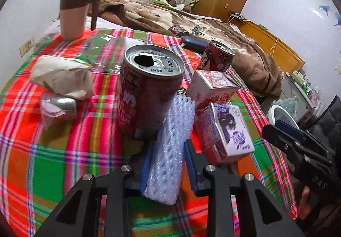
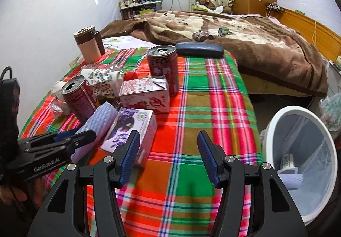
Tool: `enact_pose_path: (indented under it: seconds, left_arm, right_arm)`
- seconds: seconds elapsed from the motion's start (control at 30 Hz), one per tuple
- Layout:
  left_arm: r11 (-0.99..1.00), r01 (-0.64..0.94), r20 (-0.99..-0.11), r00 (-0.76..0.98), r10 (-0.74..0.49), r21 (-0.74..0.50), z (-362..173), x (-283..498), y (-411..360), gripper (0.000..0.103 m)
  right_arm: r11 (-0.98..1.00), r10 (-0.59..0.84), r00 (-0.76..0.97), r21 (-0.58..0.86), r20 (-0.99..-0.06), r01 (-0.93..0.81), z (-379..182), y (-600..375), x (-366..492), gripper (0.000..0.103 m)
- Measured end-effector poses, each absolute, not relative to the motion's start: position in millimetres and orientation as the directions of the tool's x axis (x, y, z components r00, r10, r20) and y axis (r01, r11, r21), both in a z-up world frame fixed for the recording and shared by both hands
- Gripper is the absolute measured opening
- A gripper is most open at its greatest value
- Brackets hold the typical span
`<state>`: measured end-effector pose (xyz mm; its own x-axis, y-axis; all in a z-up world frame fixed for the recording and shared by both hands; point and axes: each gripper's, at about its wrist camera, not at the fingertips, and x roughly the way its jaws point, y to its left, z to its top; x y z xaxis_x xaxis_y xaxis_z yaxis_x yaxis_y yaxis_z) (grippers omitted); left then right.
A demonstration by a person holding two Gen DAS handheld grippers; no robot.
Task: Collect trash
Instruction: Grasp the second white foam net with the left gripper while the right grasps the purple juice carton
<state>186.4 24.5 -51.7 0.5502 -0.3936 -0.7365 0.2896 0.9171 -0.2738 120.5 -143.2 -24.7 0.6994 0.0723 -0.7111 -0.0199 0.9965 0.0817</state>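
Left gripper (image 1: 167,164) jaws closed on foam sleeve (image 1: 170,147), white netted packing wrap, clamped at near end, far end leaning on red can (image 1: 149,89). Right gripper (image 2: 168,151) jaws wide open, nothing between, hovering over plaid worktop (image 2: 202,109) just beside purple juice carton (image 2: 130,128).

Risk: foam soft and springy, could squash and slip out in transit. Far end touches red can, so a careless lift could tip it onto strawberry carton (image 1: 211,87); contents unclear, possibly empty. Purple carton right against the foam, may drag along.

Left gripper low, near level, pointing across worktop toward bed (image 2: 234,30). Right gripper tilted slightly down, to the right of the left one.

White bin (image 2: 298,162) off worktop's right edge, already holding another foam piece and what looks like a carton. Second can (image 2: 164,68), crumpled paper bag (image 1: 61,77), plastic wrapper (image 1: 57,106) still on worktop.
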Motion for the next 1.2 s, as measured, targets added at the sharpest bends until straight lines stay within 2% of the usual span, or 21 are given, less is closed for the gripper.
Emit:
enact_pose_path:
  seconds: [0.6, 0.7, 0.77, 0.83, 0.9, 1.17, 1.2]
  left_arm:
    - [0.946, 0.162, -0.745, 0.584, -0.322, -0.282, -56.8, 140.4, 72.9, 0.033]
    - [0.944, 0.160, -0.750, 0.575, -0.327, -0.288, -57.9, 142.3, 72.2, 0.037]
    - [0.946, 0.164, -0.752, 0.575, -0.323, -0.281, -58.6, 141.6, 72.1, 0.039]
    - [0.946, 0.169, -0.752, 0.575, -0.322, -0.275, -57.8, 141.9, 70.9, 0.051]
    - [0.945, 0.171, -0.749, 0.578, -0.325, -0.278, -56.7, 143.0, 70.7, 0.057]
    - [0.965, 0.179, -0.761, 0.593, -0.263, -0.194, -56.5, 152.3, 67.0, 0.057]
    - [0.964, 0.184, -0.761, 0.593, -0.264, -0.191, -56.8, 152.8, 65.9, 0.057]
  right_arm:
    - [0.987, 0.146, 0.659, 0.149, -0.738, -0.051, -40.7, -109.7, 139.6, 0.058]
    - [0.986, 0.155, 0.647, 0.162, -0.747, -0.049, -42.6, -106.0, 144.2, 0.066]
    - [0.987, 0.150, 0.633, 0.150, -0.760, -0.054, -45.3, -101.6, 147.8, 0.066]
    - [0.991, 0.129, 0.616, 0.126, -0.777, -0.049, -48.6, -98.5, 150.6, 0.066]
    - [0.993, 0.112, 0.616, 0.113, -0.780, -0.037, -50.8, -98.2, 152.4, 0.066]
    - [0.997, 0.056, 0.622, 0.082, -0.781, 0.012, -52.9, -106.5, 148.6, 0.066]
    - [0.996, 0.058, 0.623, 0.089, -0.780, 0.019, -52.1, -108.8, 147.8, 0.064]
